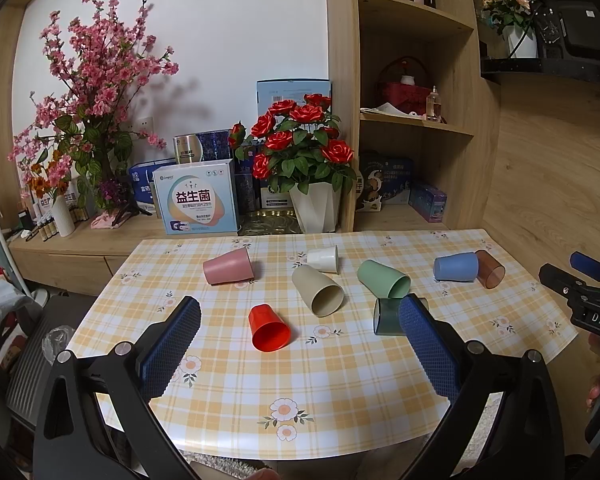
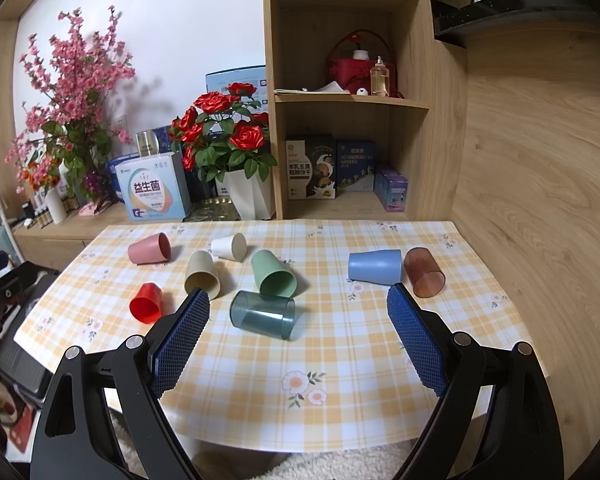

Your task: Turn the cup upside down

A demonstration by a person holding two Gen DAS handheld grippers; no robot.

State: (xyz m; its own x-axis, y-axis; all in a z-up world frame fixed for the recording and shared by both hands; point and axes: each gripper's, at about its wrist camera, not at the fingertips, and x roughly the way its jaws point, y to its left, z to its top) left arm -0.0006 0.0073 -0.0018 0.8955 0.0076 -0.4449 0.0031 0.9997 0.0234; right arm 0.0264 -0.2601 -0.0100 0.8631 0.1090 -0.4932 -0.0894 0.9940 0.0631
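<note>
Both the left gripper [image 1: 300, 334] and right gripper [image 2: 298, 328] hang wide open, holding nothing; clasp the red cup [image 1: 269, 328] near the table's [image 1: 340, 400] front edge across its sides, then turn it rim-down.

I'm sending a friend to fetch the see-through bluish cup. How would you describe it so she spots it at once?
On the checked table, look at the near middle, in front of the green cup. The teal cup lies on its side there, closest to the front edge. Only it and the brown cup far right are see-through; the rest are opaque.
</note>
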